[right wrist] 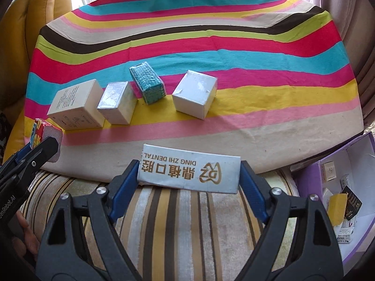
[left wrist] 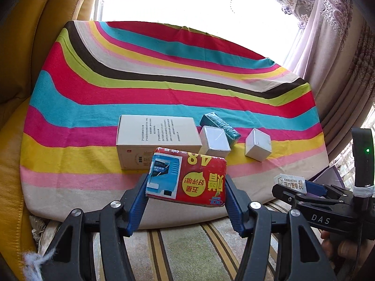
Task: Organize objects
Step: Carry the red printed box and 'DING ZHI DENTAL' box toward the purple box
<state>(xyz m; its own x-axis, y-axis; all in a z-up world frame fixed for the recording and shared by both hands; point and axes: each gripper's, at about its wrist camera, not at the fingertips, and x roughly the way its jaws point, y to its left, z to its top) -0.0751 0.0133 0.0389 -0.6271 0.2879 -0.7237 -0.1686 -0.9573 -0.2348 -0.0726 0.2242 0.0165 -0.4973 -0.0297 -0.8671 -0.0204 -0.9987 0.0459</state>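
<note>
My left gripper is shut on a red and blue packet, held above the front edge of the striped cloth. My right gripper is shut on a grey "Ding Zhi Dental" box, held over the striped sofa seat. On the cloth lie a large white box, a small silver box, a teal packet and a white cube. They also show in the right wrist view: large white box, silver box, teal packet, white cube.
A purple open box with several small items stands at the right of the seat. A yellow leather cushion rises at the left. Curtains hang at the right behind the cloth. The striped sofa seat lies under both grippers.
</note>
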